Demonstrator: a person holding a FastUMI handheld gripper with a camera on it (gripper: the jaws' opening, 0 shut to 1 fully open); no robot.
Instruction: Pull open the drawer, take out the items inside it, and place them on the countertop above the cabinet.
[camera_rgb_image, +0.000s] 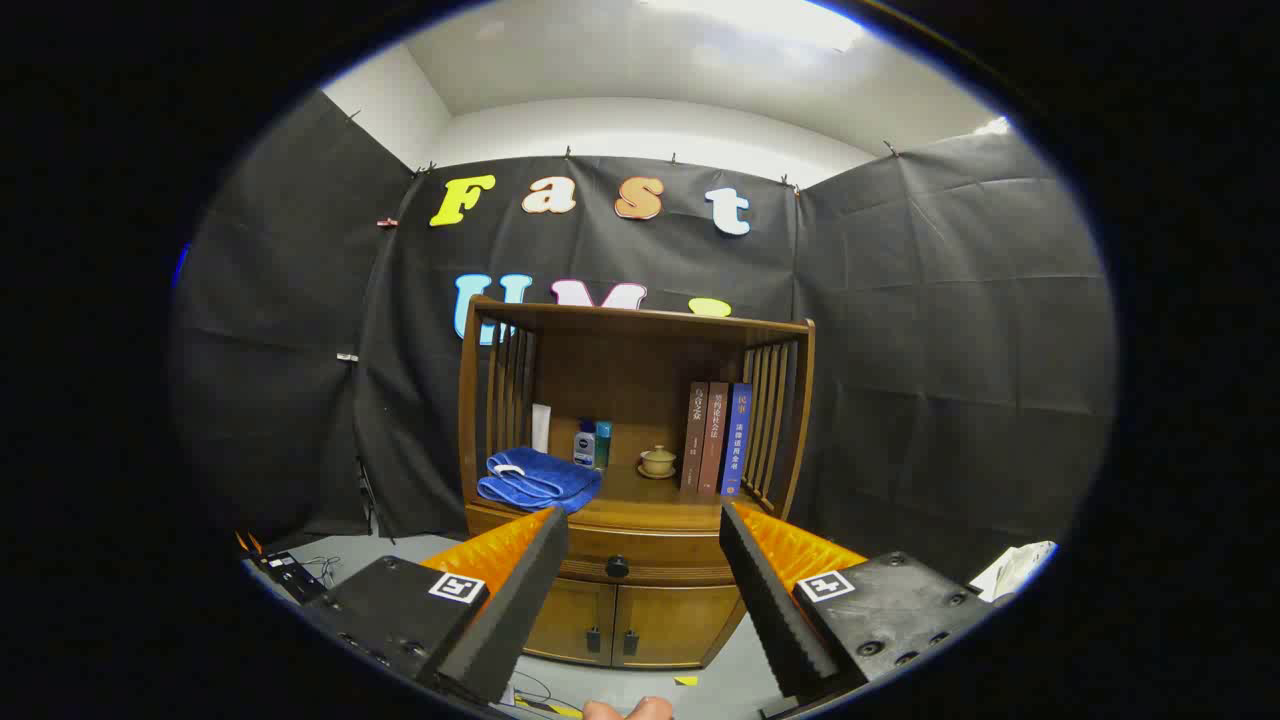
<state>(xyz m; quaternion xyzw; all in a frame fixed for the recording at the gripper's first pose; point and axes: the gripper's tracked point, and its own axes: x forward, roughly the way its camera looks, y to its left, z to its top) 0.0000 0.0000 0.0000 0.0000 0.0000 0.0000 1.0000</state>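
Gripper view: gripper (640, 560) is hovering with fingers wide apart, gripping nothing, facing the cabinet (640, 480). Drawer (640, 555) is sitting closed between the fingertips at 12 o'clock, its knob (617, 567) untouched. Opening, emptying and placing on the countertop (640, 490) are all remaining.

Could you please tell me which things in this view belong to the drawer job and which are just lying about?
For the job:
- closed wooden drawer with round black knob
- wooden countertop above it
- gripper, jaws open, short of the knob

Lying about:
- folded blue towel
- small toiletry bottles
- lidded tan cup on saucer
- three upright books
- lower cabinet doors
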